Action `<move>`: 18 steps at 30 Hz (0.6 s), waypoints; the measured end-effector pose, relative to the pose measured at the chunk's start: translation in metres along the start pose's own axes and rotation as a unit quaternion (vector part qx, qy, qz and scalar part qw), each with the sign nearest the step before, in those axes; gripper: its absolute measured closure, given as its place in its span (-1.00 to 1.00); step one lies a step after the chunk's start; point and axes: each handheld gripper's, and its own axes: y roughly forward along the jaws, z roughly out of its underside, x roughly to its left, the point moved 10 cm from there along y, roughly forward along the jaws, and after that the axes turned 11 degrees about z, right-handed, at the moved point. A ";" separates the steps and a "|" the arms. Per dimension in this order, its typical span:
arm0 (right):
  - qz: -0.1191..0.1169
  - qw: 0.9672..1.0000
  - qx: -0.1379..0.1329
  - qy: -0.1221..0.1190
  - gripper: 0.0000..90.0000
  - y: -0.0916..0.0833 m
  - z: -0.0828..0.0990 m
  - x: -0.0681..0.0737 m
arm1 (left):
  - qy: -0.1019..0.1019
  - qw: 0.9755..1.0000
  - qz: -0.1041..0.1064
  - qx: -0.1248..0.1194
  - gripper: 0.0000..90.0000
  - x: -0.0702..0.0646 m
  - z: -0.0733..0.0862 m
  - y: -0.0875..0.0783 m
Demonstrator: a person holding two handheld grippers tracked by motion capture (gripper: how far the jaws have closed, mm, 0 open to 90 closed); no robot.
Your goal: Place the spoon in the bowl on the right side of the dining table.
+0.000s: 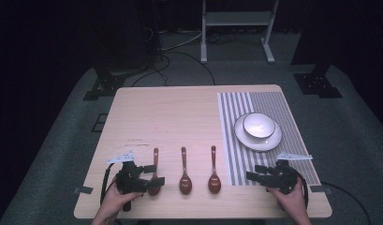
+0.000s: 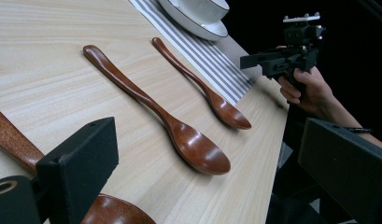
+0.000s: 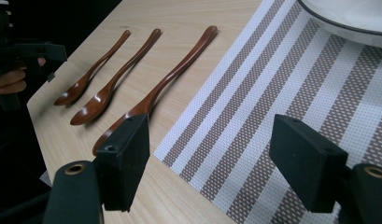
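Spoons: we count three wooden spoons near edge, handles pointing far — left spoon [image 1: 154, 174], middle spoon [image 1: 184, 171], right spoon [image 1: 214, 170].
Handling: we judge them light, stiff, glossy, maybe slippery; grip mid-handle.
Left gripper [image 1: 150, 175]: jaws spread, straddling left spoon's bowl.
Right gripper [image 1: 254, 172]: jaws spread, empty, over striped placemat [image 1: 236, 126].
Bowl [image 1: 259, 125]: on plate [image 1: 269, 141], fragile.

Three spoons [image 1: 184, 170] side by side left of mat [image 1: 292, 154]; bowl [image 1: 258, 125] on plate [image 1: 273, 140]

Brown spoons [image 1: 184, 171], grey-striped placemat [image 1: 236, 136]
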 end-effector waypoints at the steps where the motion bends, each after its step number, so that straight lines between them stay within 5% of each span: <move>1: 0.000 1.000 0.000 0.000 -0.38 0.000 0.000 0.000 | 0.000 1.000 0.000 0.000 -0.92 0.000 0.000 0.000; 18: -0.011 1.000 0.007 -0.009 -0.38 0.009 -0.011 0.012 | -0.001 1.000 0.018 0.011 -0.92 -0.008 0.003 0.015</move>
